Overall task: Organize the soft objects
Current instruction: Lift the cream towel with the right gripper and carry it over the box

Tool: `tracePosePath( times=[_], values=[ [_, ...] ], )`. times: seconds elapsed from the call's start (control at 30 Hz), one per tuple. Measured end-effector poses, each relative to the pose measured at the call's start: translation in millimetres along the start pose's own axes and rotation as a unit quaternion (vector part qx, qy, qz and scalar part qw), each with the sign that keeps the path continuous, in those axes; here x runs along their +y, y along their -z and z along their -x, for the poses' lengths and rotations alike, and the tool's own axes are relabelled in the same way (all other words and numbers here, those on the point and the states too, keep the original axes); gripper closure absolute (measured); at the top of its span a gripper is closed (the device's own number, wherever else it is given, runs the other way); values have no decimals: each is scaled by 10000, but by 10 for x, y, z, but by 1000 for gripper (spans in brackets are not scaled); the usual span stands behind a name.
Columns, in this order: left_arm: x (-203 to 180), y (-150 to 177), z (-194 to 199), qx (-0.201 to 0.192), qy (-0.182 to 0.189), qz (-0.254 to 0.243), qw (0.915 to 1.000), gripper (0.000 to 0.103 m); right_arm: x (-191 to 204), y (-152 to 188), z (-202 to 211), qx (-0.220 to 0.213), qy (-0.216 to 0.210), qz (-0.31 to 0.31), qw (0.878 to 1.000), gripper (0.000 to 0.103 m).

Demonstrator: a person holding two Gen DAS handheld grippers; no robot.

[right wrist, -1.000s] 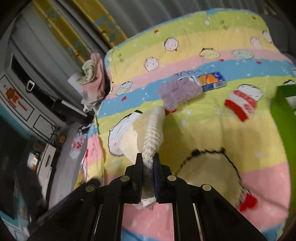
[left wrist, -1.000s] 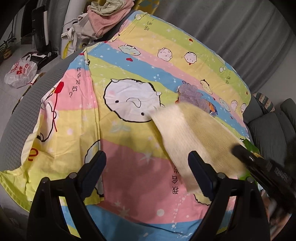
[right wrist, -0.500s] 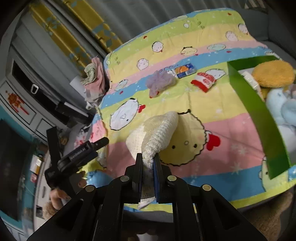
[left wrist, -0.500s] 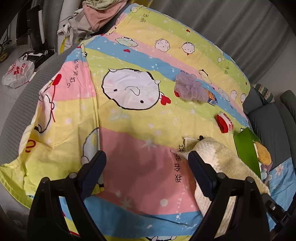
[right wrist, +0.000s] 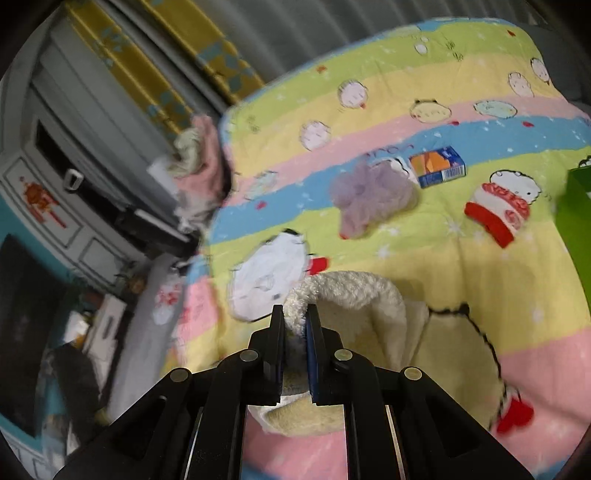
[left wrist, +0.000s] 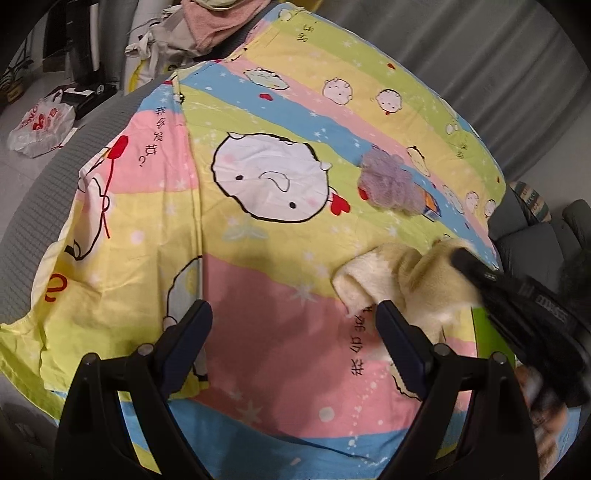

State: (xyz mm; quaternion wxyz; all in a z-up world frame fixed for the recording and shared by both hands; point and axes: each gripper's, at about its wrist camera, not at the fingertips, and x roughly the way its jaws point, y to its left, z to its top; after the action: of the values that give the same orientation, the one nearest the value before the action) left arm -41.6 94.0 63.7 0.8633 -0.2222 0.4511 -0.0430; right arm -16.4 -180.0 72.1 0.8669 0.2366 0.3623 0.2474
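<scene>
A cream fluffy towel (right wrist: pixel 354 299) is pinched at its folded edge by my right gripper (right wrist: pixel 295 325), which is shut on it; the rest droops onto the striped cartoon sheet (right wrist: pixel 424 258). In the left wrist view the same towel (left wrist: pixel 402 277) hangs bunched from the right gripper (left wrist: pixel 465 258) at the right. My left gripper (left wrist: pixel 293 332) stands open over the pink stripe, with nothing between its fingers. A purple fuzzy cloth (right wrist: pixel 369 195) lies further back on the sheet, also visible as the purple cloth (left wrist: pixel 391 184) in the left view.
A blue and orange small box (right wrist: pixel 437 168) and a red and white packet (right wrist: pixel 496 214) lie beyond the purple cloth. A green bin wall (right wrist: pixel 576 218) stands at the right edge. Clothes (left wrist: pixel 218 22) are piled at the far corner; a plastic bag (left wrist: pixel 40 125) lies on the floor.
The right gripper swung the towel out toward the green bin half a second ago and has now come back over the sheet, with the towel more bunched. The left gripper stayed open and still.
</scene>
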Motion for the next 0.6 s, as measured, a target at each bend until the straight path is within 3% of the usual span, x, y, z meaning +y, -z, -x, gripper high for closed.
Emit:
tracePosePath(
  times=[0.13, 0.3, 0.33, 0.4, 0.43, 0.47, 0.6],
  values=[
    [-70, 2, -79, 48, 95, -95, 9999, 13, -209, -45, -483, 528, 74, -156, 9985, 92],
    [-271, 50, -287, 282, 462, -310, 9981, 13, -381, -40, -644, 805, 133, -220, 9964, 91],
    [-315, 63, -346, 367, 519, -327, 9974, 13, -357, -68, -627, 878, 155, -182, 9958, 87],
    [-405, 88, -442, 465, 618, -383, 9963, 13, -293, -121, -516, 906, 259, 67, 9955, 64],
    [-440, 94, -475, 492, 631, -414, 9959, 13, -282, -141, -459, 845, 325, 174, 9957, 37],
    [-496, 106, -537, 545, 628, -482, 9954, 13, -265, -161, -383, 743, 460, 291, 9957, 18],
    [-579, 122, -691, 625, 596, -450, 9953, 14, -320, -200, -205, 437, 765, 452, 9951, 16]
  ],
)
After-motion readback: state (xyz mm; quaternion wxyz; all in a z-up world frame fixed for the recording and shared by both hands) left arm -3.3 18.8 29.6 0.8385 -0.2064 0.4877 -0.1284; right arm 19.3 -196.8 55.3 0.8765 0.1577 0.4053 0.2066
